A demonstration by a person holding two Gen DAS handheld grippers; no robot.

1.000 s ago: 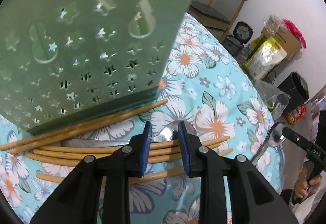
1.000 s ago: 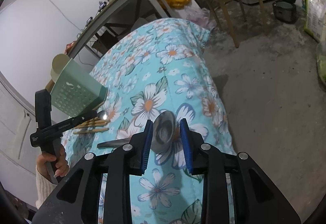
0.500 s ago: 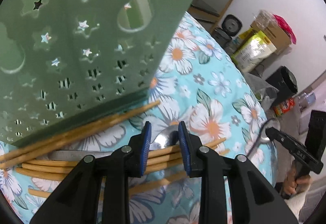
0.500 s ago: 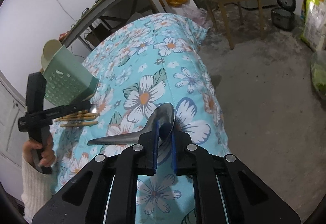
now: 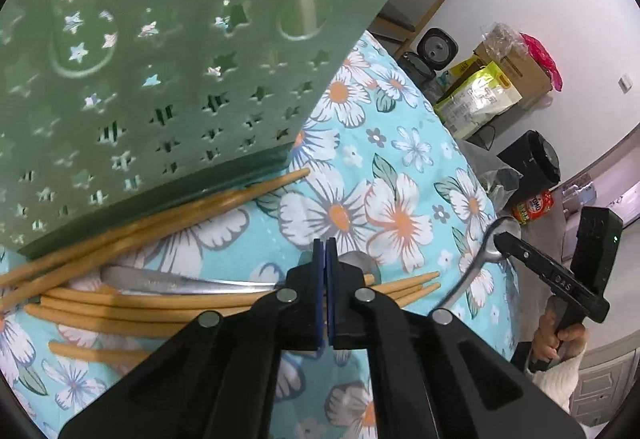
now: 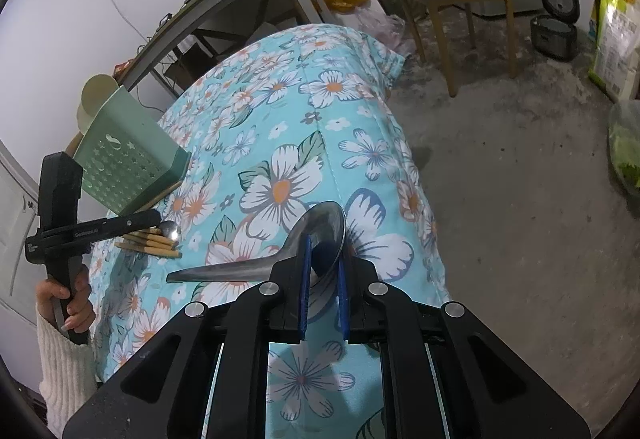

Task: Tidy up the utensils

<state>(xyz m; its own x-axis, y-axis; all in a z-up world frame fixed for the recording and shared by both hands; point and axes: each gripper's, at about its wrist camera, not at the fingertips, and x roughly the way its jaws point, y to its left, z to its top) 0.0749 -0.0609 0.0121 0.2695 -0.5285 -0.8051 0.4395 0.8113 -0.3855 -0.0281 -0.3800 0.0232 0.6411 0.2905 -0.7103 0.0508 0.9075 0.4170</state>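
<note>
In the left wrist view the left claw (image 5: 325, 251) stands at the lower middle of the frame; its blue pads have just closed and are pressed together, and no thing shows between them. Just beyond its tips lies a metal spoon (image 5: 176, 281) across a bundle of wooden chopsticks (image 5: 132, 305) on the flowered cloth (image 5: 400, 167) of the worktop; the green perforated holder (image 5: 160, 71) fills the upper left, and its base touches the upper chopsticks. At the right edge the other claw, held by a hand (image 5: 554, 339), carries a second spoon.

In the right wrist view the right claw (image 6: 323, 259) sits at the lower middle; it pinches the bowl of a large spoon (image 6: 280, 251) between its blue pads, with the handle pointing to the left above the cloth. At the left of the frame the green holder stands on the worktop, with chopsticks and the small spoon lying just below it; a hand in a white sleeve (image 6: 60, 363) holds the left claw there.
</note>
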